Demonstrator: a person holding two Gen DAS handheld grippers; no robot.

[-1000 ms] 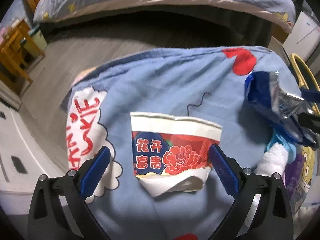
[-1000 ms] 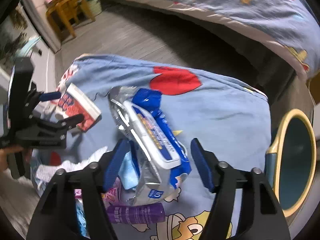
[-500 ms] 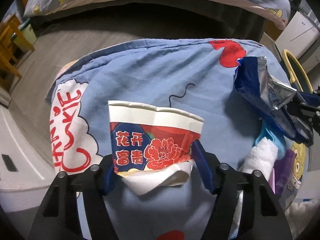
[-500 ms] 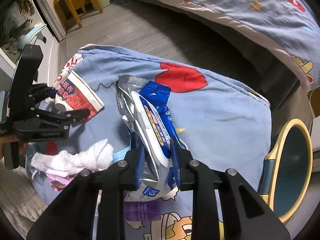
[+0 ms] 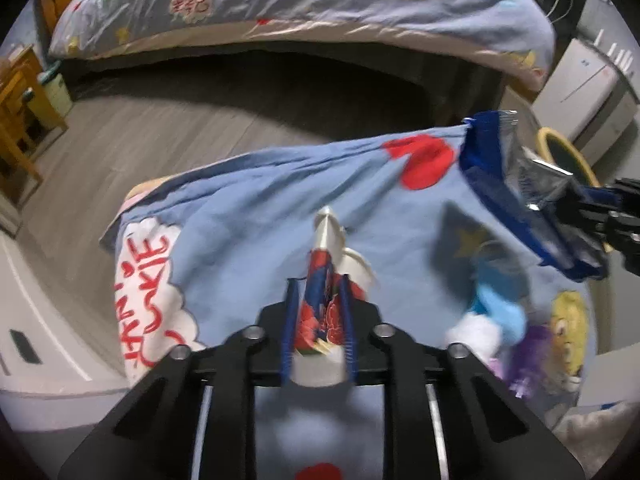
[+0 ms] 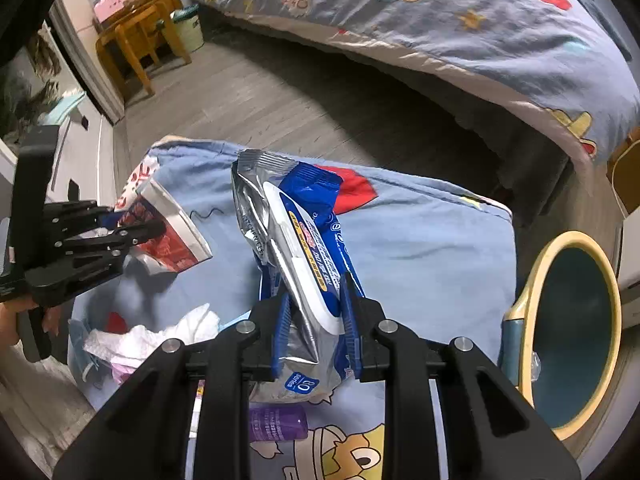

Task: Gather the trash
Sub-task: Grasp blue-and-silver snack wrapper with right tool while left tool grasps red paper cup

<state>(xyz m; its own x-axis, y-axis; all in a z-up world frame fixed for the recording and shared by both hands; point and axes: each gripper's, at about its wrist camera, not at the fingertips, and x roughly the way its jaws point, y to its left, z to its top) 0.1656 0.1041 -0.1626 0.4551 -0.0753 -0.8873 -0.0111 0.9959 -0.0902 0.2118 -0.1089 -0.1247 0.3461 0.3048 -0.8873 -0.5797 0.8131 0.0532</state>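
Observation:
My left gripper point(image 5: 318, 320) is shut on a crushed red, blue and white paper cup point(image 5: 326, 280) and holds it above a blue cartoon cloth point(image 5: 256, 216). The cup point(image 6: 172, 228) and left gripper point(image 6: 132, 226) also show at the left of the right wrist view. My right gripper point(image 6: 316, 320) is shut on a blue and silver wet-wipe pack point(image 6: 296, 248), lifted off the cloth; the pack point(image 5: 516, 184) shows at the right of the left wrist view. Crumpled white tissue point(image 6: 148, 336), a purple tube point(image 6: 278, 420) and a light-blue scrap point(image 5: 496, 304) lie on the cloth.
A round bin with a yellow rim and dark blue inside point(image 6: 572, 328) stands on the floor right of the cloth. A bed with a cartoon quilt point(image 6: 440, 12) runs along the back. A wooden table point(image 6: 140, 36) and a small pale bin point(image 6: 188, 28) stand far left.
Both grippers closed: the left one squeezed the paper cup flat and lifted it, the right one clamped the wipe pack and raised it off the cloth.

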